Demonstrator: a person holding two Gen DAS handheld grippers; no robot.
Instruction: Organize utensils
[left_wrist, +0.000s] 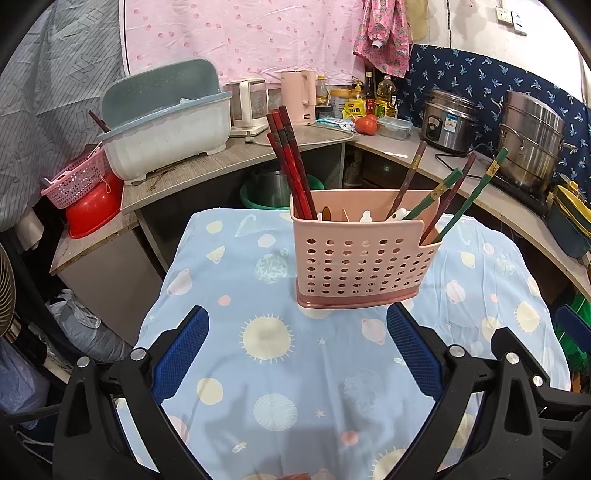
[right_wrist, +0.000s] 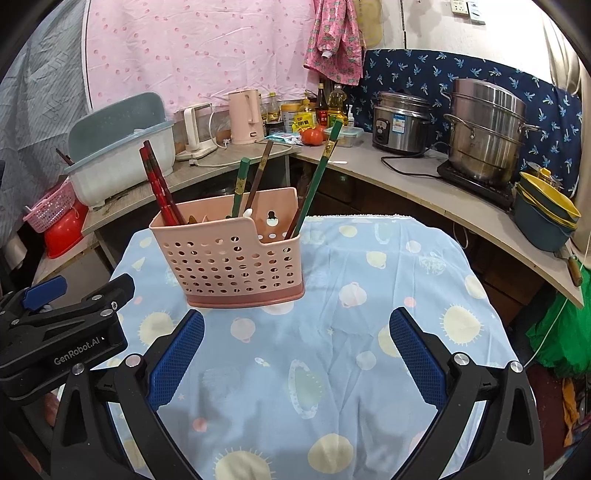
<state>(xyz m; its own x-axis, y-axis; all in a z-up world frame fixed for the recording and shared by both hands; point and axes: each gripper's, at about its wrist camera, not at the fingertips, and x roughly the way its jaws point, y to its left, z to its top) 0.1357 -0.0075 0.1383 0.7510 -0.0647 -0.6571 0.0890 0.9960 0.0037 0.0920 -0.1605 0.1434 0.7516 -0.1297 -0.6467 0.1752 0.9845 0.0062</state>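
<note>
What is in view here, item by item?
holder: one, pink, on the cloth.
red chopsticks: a bundle, holder's left end.
green chopsticks: at least two, holder's right part.
brown chopsticks: at least one, beside the green.
cloth: one, blue, planet print, covers the table.
dish bin: one, white and grey-blue, left counter.
kettle: one, pink, back counter.
rice cooker: one, steel, right counter.
steamer pot: one, steel, right counter.
left gripper: open, empty.
right gripper: open, empty.

Pink perforated holder (left_wrist: 360, 258) stands upright on the cloth, holding red chopsticks (left_wrist: 290, 162) and green chopsticks (left_wrist: 476, 188).
</note>
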